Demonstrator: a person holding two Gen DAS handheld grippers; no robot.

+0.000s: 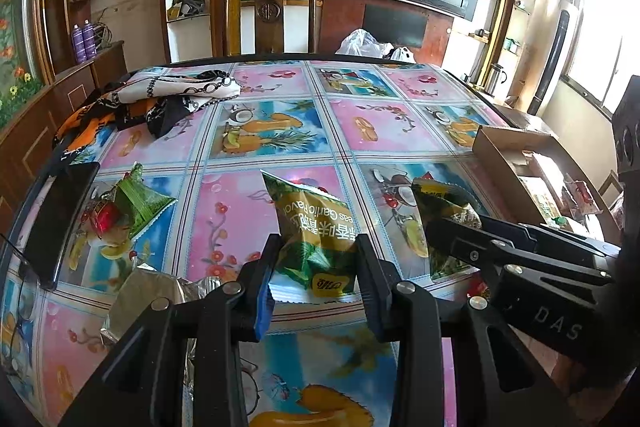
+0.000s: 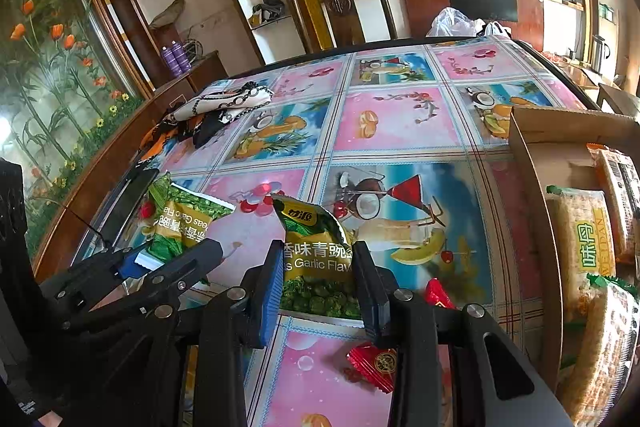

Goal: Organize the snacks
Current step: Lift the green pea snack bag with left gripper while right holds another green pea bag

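Both tilted downward, each hand-held gripper (left (image 1: 316,267), right (image 2: 318,279)) clamped on a pea packet (image 1: 312,223).

A patterned scarf (image 1: 160,99) lies crumpled on the fruit-print tablecloth (image 1: 372,115) near a wooden chair (image 1: 268,3).

The brown cardboard box (image 2: 532,163) at the desk's right end is the landmark. Its right side runs off the picture's edge, cutting off the yellow-green cracker packets (image 2: 588,239) inside it. Just left of it, a red foil candy (image 2: 374,365) lies half hidden behind the black right tool (image 2: 320,283).
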